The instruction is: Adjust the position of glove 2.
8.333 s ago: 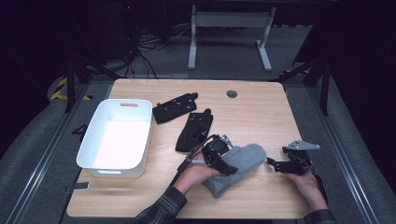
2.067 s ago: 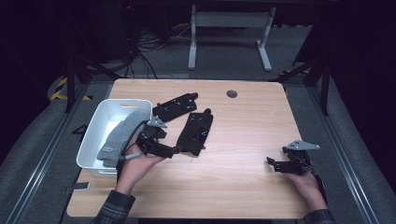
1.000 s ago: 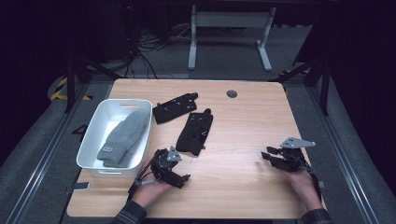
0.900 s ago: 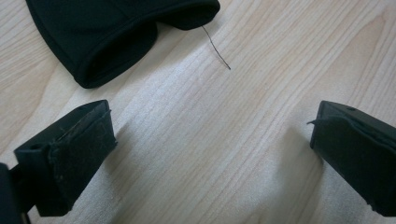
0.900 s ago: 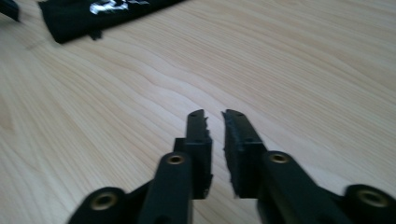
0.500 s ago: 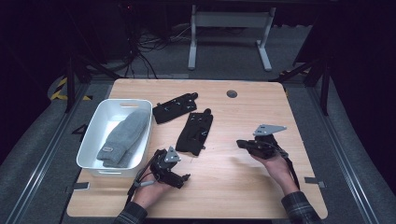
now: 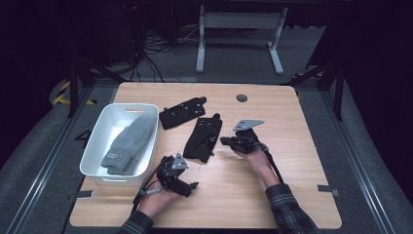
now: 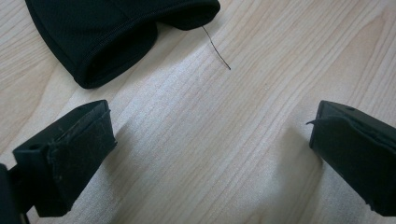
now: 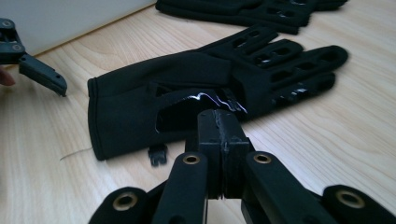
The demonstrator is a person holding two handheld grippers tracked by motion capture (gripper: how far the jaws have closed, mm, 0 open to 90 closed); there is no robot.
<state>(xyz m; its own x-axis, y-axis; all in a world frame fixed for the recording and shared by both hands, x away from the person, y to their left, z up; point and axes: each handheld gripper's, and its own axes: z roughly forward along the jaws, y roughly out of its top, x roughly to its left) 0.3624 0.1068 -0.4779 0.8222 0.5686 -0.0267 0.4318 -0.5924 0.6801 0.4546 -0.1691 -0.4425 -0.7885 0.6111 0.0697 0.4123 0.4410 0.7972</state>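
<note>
My right gripper (image 7: 225, 141), jaws pressed together and empty, sits at the near black glove's (image 7: 203, 138) right edge; my left gripper (image 7: 187, 186), jaws spread, rests on bare table (image 7: 292, 122) below its cuff.

A light wooden table (image 7: 292, 195) stands on grey carpet in a dark room, metal frame (image 7: 238, 29) behind.

The high view looks down on the desk (image 7: 292, 195); both gripper views skim it closely, sharing the black glove (image 9: 196, 93).
</note>
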